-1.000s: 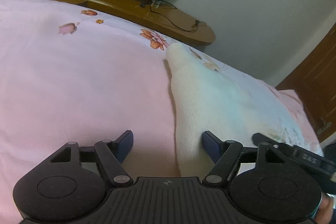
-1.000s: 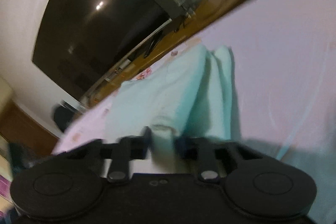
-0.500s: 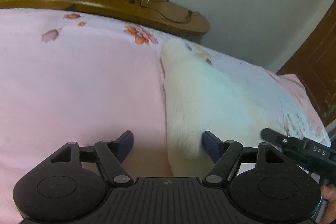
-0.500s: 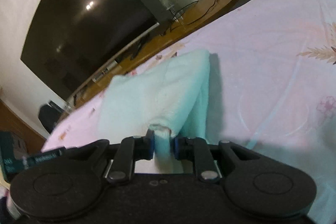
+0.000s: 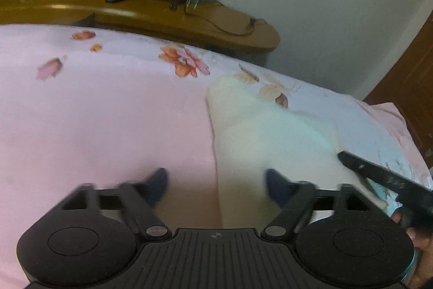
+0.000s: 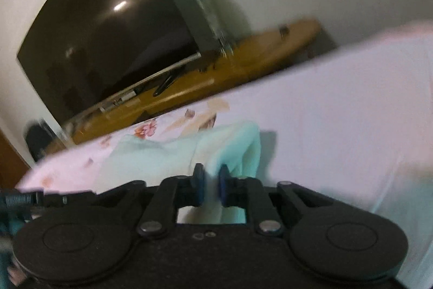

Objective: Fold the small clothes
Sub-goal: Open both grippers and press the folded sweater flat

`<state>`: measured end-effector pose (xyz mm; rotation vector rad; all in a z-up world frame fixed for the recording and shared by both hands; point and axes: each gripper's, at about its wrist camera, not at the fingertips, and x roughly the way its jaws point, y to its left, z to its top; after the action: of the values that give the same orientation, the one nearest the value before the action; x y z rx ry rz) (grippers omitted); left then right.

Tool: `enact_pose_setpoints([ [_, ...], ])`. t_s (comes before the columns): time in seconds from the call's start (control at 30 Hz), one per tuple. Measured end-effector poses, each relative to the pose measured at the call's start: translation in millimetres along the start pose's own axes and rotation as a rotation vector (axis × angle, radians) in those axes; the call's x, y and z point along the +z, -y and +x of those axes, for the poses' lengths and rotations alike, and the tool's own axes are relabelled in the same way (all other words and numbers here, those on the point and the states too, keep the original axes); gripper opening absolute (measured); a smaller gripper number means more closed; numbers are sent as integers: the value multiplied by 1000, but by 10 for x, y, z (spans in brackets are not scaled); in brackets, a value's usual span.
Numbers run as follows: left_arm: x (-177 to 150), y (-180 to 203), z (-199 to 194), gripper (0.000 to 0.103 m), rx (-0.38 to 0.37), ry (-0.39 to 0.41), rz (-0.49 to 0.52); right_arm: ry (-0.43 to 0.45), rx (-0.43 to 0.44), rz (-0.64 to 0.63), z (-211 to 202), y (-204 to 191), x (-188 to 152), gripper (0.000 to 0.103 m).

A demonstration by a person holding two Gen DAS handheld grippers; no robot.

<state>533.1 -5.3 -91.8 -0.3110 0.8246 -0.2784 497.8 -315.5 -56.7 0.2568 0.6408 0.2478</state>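
The left claw (image 5: 216, 184) has just been opening, its jaws now spread wider than a second ago. The near left edge of the pale garment (image 5: 270, 142) lies between them, but neither pad presses on it. The right claw (image 6: 210, 184) has just been closing, and a pinched ridge of the same cloth (image 6: 216, 153) stands between its two blue pads, which squeeze it from both sides. So, as I judge it, the right side has secured its corner, while the left is getting ready to take the opposite edge before the fold is carried over.

The garment lies on the pink flowered bed sheet (image 5: 94, 113), stretching from the near middle away to the far right, where its tip reaches the leaf print. Beyond the bed stand a wooden TV stand (image 5: 162, 15) and a dark television (image 6: 102, 39).

Both claws point down at a slant toward the bed. In the left wrist view, the right claw's dark finger (image 5: 379, 175) enters from the right, low over the cloth, with a bit of the person's hand (image 5: 416, 237) behind it. The right wrist view is blurred and tilted.
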Motion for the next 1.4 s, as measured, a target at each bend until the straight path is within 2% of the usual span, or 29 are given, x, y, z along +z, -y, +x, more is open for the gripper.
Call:
enact_pose_setpoints([
  [0.07, 4, 105, 13, 88, 35, 0, 50, -50, -75, -38, 138, 5, -33, 11],
  [0.1, 1, 109, -21, 88, 33, 3, 43, -50, -73, -34, 132, 3, -13, 12],
  [0.17, -64, 49, -174, 88, -11, 25, 18, -42, -56, 20, -13, 12, 31, 20],
  [0.2, -126, 12, -256, 88, -27, 30, 9, -27, -31, 61, -151, 31, 31, 33],
  [0.23, -198, -23, -351, 88, -37, 35, 7, -12, 7, 94, -281, 59, 12, 37],
  [0.3, -351, -92, -548, 88, -51, 49, 10, -19, 87, 133, -561, 74, -144, 38],
  [0.4, -590, -163, -797, 88, -68, 55, 0, -68, 151, 162, -940, 83, -496, 34],
  [0.5, -838, -195, -950, 88, -69, 46, -13, -67, 181, 214, -1267, 78, -796, 33],
  [0.57, -947, -199, -1000, 88, -61, 55, -29, -88, 200, 235, -1372, 39, -939, 29],
  [0.67, -1034, -196, -1011, 88, -54, 53, -45, -96, 205, 265, -1418, -16, -1047, 29],
  [0.77, -1073, -84, -1018, 88, -10, 41, 12, -130, 169, 325, -1317, 12, -1073, 29],
  [0.93, -1145, -61, -1074, 88, -8, 35, 9, -142, 92, 379, -1265, 13, -1055, 29],
  [1.13, -1171, -28, -1054, 88, -3, 42, 39, -149, 123, 476, -1185, 22, -1135, 33],
  [1.17, -1161, -17, -1054, 88, -1, 38, 38, -145, 121, 479, -1153, 4, -1112, 29],
  [1.2, -1151, -13, -1051, 88, 1, 34, 35, -139, 110, 458, -1134, -28, -1084, 18],
  [1.23, -1152, -7, -1055, 88, 2, 32, 34, -132, 91, 426, -1130, -80, -1040, 14],
  [1.3, -1158, 0, -1065, 88, -1, 32, 34, -90, 98, 398, -1221, -141, -980, 12],
  [1.4, -1174, 15, -1069, 88, -6, 30, 43, -62, 61, 363, -1394, -158, -945, 11],
])
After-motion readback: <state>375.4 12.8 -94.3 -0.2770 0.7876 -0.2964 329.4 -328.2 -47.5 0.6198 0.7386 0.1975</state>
